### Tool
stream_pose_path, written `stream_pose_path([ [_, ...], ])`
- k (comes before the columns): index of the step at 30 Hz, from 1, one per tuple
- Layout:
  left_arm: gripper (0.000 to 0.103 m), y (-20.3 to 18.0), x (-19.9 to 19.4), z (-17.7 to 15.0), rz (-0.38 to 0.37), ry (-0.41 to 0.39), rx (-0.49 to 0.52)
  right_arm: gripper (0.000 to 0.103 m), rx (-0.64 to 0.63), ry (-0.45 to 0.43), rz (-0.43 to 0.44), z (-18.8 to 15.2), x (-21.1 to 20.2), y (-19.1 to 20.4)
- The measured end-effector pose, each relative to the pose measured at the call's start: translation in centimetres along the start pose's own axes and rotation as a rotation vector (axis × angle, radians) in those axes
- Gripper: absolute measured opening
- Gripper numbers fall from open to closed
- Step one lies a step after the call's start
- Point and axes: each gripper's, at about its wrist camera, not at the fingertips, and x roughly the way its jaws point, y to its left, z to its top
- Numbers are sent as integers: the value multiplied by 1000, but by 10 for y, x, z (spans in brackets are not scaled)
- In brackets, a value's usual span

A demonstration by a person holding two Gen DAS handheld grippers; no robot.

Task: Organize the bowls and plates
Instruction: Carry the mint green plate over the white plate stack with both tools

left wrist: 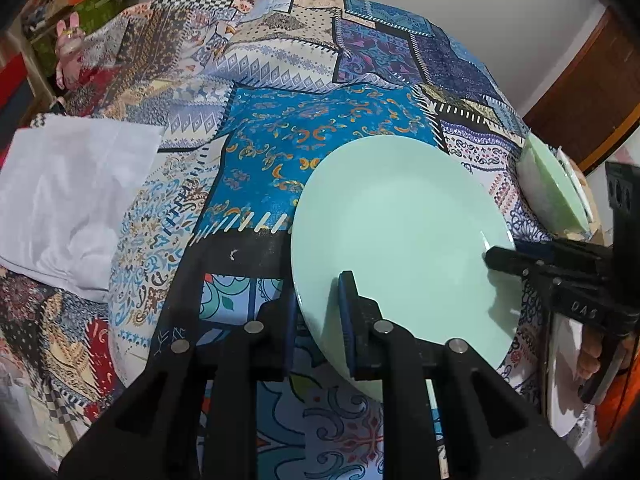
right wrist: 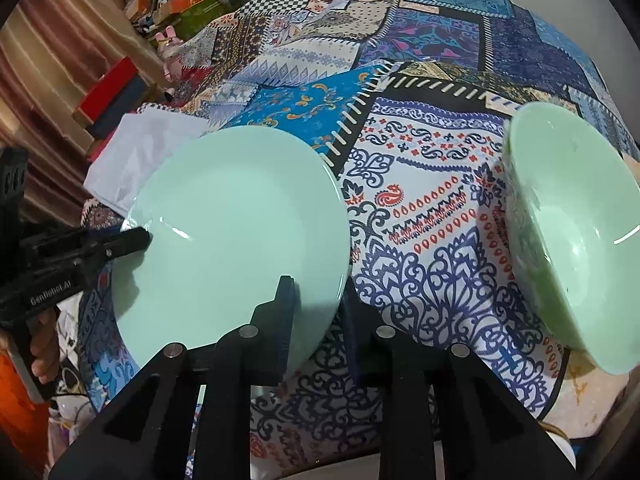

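one round pale-green ceramic plate, flat on patchwork tablecloth; left gripper and right gripper both clamped on near rim. one pale-green bowl well apart, at table edge. open cloth beyond.

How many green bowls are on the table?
1. The green bowl sits at the right side of the patterned cloth, apart from the green plate that both grippers pinch at its rim. Others may be hidden outside these views.
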Motion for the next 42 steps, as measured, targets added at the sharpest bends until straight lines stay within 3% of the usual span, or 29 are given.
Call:
stream_pose_path([
  [9,20,-12,-7,-8,-7,-2,-16,19,-19,-64,-56,-16,-28,6],
  [21,20,-34,-46,-21,-42,-49,-25,19,12,-139,-50,-30,-72,5],
  [42,20,-99,-104,-71,-54,-97,42,19,73,-207,-52,-93,-131,-10],
])
